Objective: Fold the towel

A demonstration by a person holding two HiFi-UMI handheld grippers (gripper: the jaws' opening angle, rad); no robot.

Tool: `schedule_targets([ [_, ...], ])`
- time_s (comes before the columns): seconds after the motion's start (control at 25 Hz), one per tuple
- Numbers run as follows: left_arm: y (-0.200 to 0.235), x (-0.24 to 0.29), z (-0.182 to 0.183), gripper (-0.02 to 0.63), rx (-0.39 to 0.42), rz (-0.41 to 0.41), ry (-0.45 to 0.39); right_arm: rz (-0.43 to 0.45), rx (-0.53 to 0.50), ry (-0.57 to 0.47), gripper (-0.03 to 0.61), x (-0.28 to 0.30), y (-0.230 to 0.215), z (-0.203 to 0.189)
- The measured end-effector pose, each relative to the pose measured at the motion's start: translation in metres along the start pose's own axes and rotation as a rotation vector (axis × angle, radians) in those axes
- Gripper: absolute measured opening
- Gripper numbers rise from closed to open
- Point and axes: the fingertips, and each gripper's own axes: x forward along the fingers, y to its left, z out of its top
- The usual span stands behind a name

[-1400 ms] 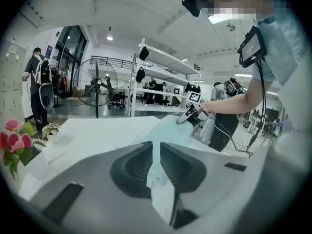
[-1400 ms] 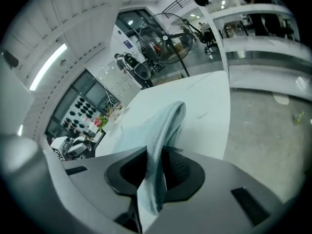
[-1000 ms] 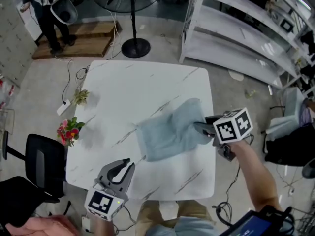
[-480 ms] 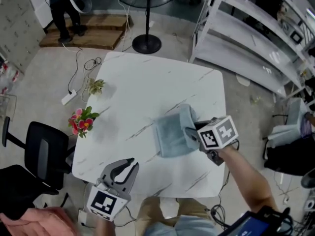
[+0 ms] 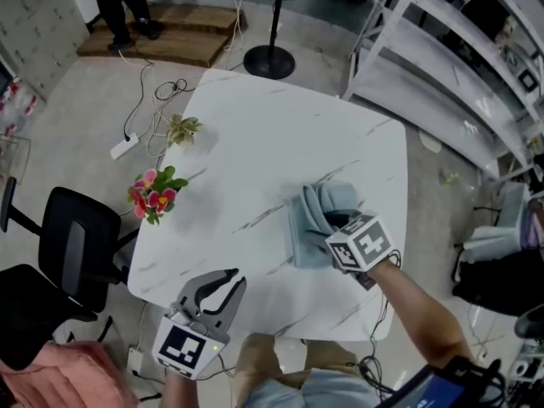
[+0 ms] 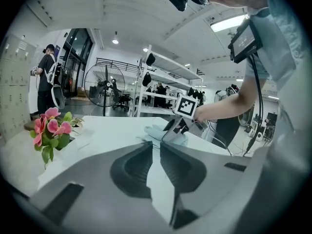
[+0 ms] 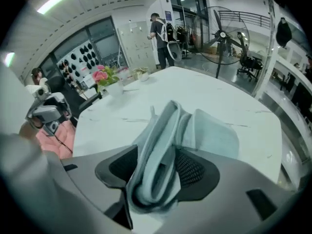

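The pale blue towel (image 5: 342, 199) lies on the white marble-patterned desk (image 5: 272, 134), toward its right side, bunched into thick upright folds rather than flat. The right tongs (image 5: 323, 225) point steeply down onto it from the near side. Their jaws have just been opening and now stand released, with a doubled-over ridge of the cloth standing loosely between the two pads in the right gripper view. The left tongs (image 5: 228, 280) hover over the desk's near left edge, well apart from the towel, jaws drawn together with only a thin slit between them and nothing caught there.
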Motion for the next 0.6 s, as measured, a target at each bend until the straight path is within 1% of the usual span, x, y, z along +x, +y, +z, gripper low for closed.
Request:
schedule_targets([
  [0.04, 0.002, 0.000, 0.000, 0.051, -0.003, -0.001, -0.002, 0.037, -0.016, -0.022, 0.270, -0.006, 0.009, 0.005],
  [0.08, 0.003, 0.000, 0.001, 0.051, -0.005, -0.002, -0.003, 0.073, -0.032, -0.051, 0.281, -0.014, 0.018, 0.011],
  [0.16, 0.005, 0.003, 0.003, 0.051, -0.004, -0.007, -0.009, 0.125, -0.053, -0.127, 0.281, -0.035, 0.030, 0.026],
  [0.2, 0.005, 0.005, 0.005, 0.051, -0.002, -0.010, -0.013, 0.134, -0.056, -0.165, 0.281, -0.045, 0.030, 0.033],
  [0.28, 0.005, 0.009, 0.010, 0.051, 0.007, -0.020, -0.021, 0.118, -0.046, -0.219, 0.271, -0.060, 0.021, 0.040],
  [0.36, 0.003, 0.014, 0.014, 0.051, 0.012, -0.033, -0.025, 0.083, -0.025, -0.222, 0.238, -0.063, 0.007, 0.033],
  [0.44, 0.000, 0.018, 0.016, 0.051, 0.014, -0.047, -0.024, 0.072, 0.004, -0.183, 0.238, -0.056, 0.002, 0.017],
  [0.56, -0.003, 0.021, 0.013, 0.051, 0.016, -0.066, -0.011, 0.077, 0.075, -0.138, 0.233, -0.039, 0.003, -0.004],
  [0.6, -0.004, 0.022, 0.011, 0.051, 0.016, -0.070, -0.005, 0.069, 0.096, -0.136, 0.193, -0.035, 0.002, -0.007],
])
